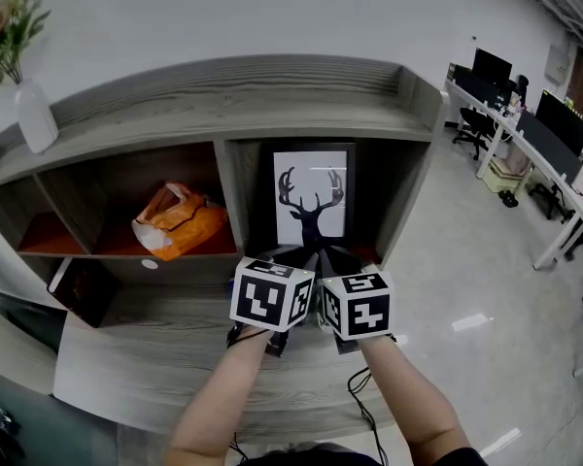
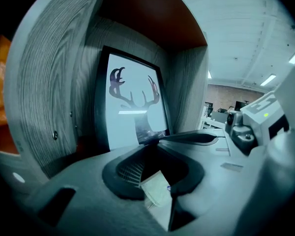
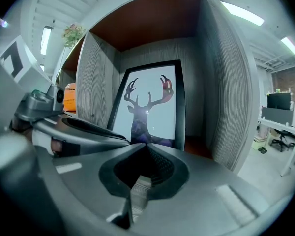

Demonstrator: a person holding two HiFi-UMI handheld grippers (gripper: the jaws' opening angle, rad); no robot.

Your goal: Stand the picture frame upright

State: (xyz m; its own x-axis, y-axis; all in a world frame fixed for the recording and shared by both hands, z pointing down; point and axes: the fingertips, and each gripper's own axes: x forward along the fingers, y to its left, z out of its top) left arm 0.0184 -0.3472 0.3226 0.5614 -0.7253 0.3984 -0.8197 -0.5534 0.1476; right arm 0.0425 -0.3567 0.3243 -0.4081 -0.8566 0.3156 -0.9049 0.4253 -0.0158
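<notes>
On the grey shelf unit (image 1: pixel 272 76) a white vase (image 1: pixel 34 116) stood at the far left, and an orange bag (image 1: pixel 178 223) lay in the middle compartment. In the right compartment the picture frame (image 1: pixel 312 197) stood upright against the back wall. Just before its lower edge, the left gripper (image 2: pixel 154 140) had its jaws a little apart on nothing. The right gripper (image 3: pixel 146 144) was pressed together, empty.

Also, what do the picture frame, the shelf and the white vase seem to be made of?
The picture frame: thin matte black border, wood or plastic; its front reflects a light strip, so probably glazed. The shelf: grey boards with printed-looking grain, likely laminate. The vase: smooth plain white, perhaps ceramic.
</notes>
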